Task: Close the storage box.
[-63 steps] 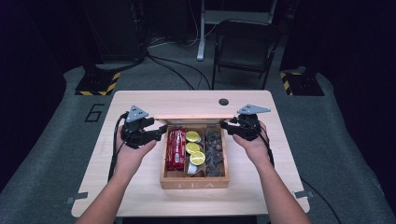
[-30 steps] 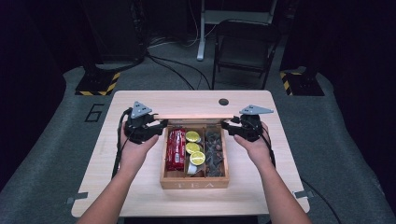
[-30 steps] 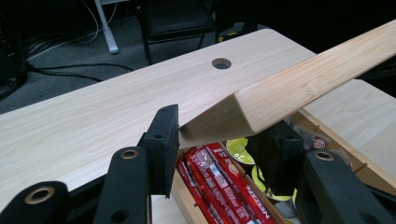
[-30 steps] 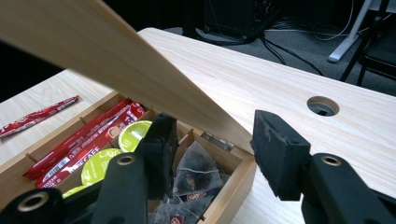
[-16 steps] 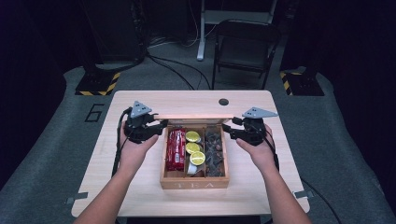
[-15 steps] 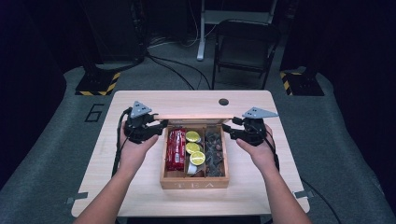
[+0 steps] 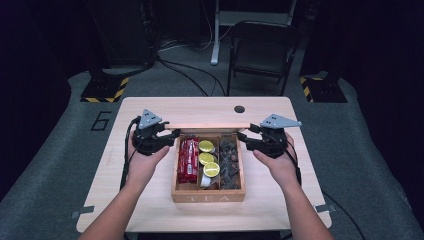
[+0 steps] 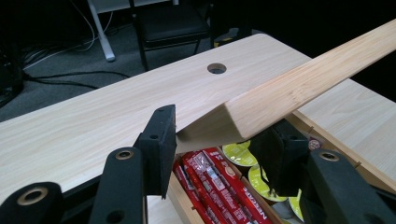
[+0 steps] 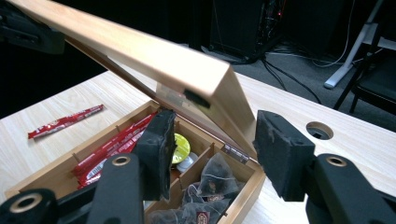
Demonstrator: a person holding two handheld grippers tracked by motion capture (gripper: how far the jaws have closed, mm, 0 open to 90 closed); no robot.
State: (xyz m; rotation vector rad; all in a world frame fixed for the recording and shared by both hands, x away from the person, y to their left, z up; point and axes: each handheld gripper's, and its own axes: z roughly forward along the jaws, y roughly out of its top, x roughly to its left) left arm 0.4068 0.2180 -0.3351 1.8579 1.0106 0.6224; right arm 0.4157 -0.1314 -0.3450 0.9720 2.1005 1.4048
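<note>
High view has the wooden tea box [image 7: 208, 193] sitting mid-table, a bit toward the near edge, with its hinged lid [image 7: 210, 126] raised at the back. The left gripper [image 7: 167, 138] is at the lid's left end and the right gripper [image 7: 245, 139] at its right end.

Left gripper view: the lid's end sits between the jaws, one pad right against the wood, the other close but I can't tell if it's actually touching. So set narrow around the lid, not clearly clamped. Right gripper view: jaws spread wide, lid corner [image 9: 219, 88] between them with gaps on both sides.

Inside the box you can see red stick packets [image 7: 188, 160], yellow-green capsules [image 7: 206, 158] and dark tea bags [image 7: 229, 162], each in its own compartment. One stray red packet [image 9: 65, 121] lies on the tabletop beside the box in the right gripper view.

My guess: the lid is partway through its swing, neither flat shut nor fully back. Can't tell which way it's headed.
</note>
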